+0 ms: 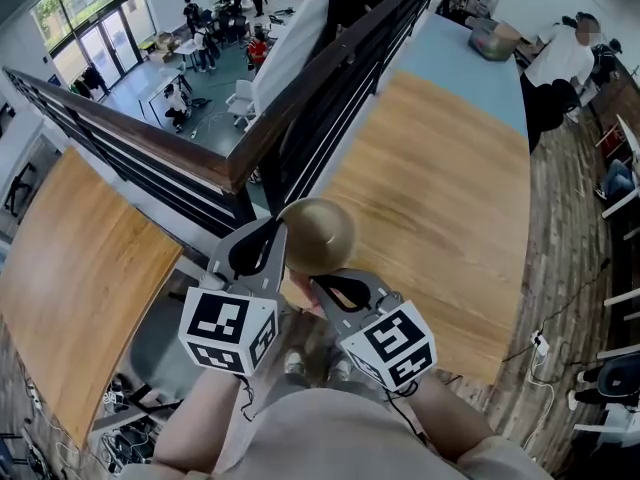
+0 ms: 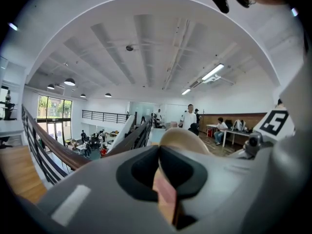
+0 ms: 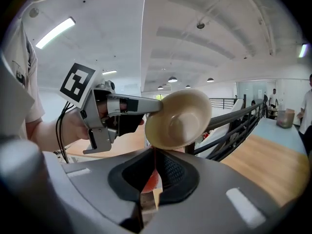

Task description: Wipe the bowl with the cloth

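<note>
A tan bowl (image 1: 320, 236) is held in the air in front of me, over the near edge of a wooden table. My left gripper (image 1: 280, 230) is shut on its rim. In the right gripper view the bowl (image 3: 180, 118) tilts with its hollow facing the camera, and the left gripper (image 3: 155, 106) pinches it from the left. In the left gripper view only the bowl's top edge (image 2: 184, 138) shows past the left gripper (image 2: 159, 152). My right gripper (image 1: 318, 286) sits just below the bowl, shut on an orange-pink cloth (image 3: 151, 182) that shows between its jaws (image 3: 155, 155).
The long wooden table (image 1: 440, 198) runs ahead and to the right. A dark railing (image 1: 300, 118) crosses on the left, with a lower floor and people beyond it. Another wooden top (image 1: 70, 288) lies at far left. A person (image 1: 560, 63) stands at the far right.
</note>
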The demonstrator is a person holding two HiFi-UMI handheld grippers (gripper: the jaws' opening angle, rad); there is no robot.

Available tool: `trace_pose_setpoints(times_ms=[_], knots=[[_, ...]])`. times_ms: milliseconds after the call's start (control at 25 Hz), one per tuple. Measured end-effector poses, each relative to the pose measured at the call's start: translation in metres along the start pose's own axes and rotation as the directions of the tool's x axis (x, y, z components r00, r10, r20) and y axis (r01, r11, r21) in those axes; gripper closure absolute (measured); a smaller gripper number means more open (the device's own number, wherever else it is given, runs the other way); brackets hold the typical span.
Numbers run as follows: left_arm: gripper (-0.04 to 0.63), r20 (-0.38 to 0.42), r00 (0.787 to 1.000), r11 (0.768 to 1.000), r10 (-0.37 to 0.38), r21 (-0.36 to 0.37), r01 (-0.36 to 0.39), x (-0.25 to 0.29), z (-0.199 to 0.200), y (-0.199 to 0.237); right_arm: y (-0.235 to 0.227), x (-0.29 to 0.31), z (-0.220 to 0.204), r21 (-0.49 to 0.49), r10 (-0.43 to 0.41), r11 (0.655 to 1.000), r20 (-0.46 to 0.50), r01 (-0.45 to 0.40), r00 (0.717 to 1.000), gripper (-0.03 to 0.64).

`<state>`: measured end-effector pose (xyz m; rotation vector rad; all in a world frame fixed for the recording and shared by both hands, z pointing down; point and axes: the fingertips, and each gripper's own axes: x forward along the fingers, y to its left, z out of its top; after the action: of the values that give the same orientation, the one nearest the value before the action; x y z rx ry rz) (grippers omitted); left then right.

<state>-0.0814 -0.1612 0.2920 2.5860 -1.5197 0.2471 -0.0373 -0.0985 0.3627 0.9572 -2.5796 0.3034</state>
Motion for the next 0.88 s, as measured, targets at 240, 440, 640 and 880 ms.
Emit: trace_pose_setpoints(times_ms=[240,440,640,880], knots=[[0.584,-0.014,1.000,1.000,0.006,0.010,-0.006,-0.004,-0.006,-0.005,-0.010,-0.012,-0.009,-0.024,-0.037,0.999,-0.023,0.037,0.999,0.603],[0.584,-0.032,0.999,1.000,0.004,0.021,-0.003,-0.007,-0.010,-0.003,-0.023,-0.022,-0.010,-0.022,-0.082,0.996,-0.023,0.081,0.996,0.603],[0.584,-0.055,0.998,0.999,0.007,0.047,-0.004,-0.009,-0.015,-0.004,-0.041,-0.032,-0.007,-0.025,-0.134,0.991,-0.017,0.134,0.991,0.603],[0.584,-0.076,0.997,0.998,-0.011,0.056,0.015,-0.011,-0.022,-0.009,-0.055,-0.041,0.005,-0.035,-0.179,0.983,0.009,0.179,0.984,0.603]])
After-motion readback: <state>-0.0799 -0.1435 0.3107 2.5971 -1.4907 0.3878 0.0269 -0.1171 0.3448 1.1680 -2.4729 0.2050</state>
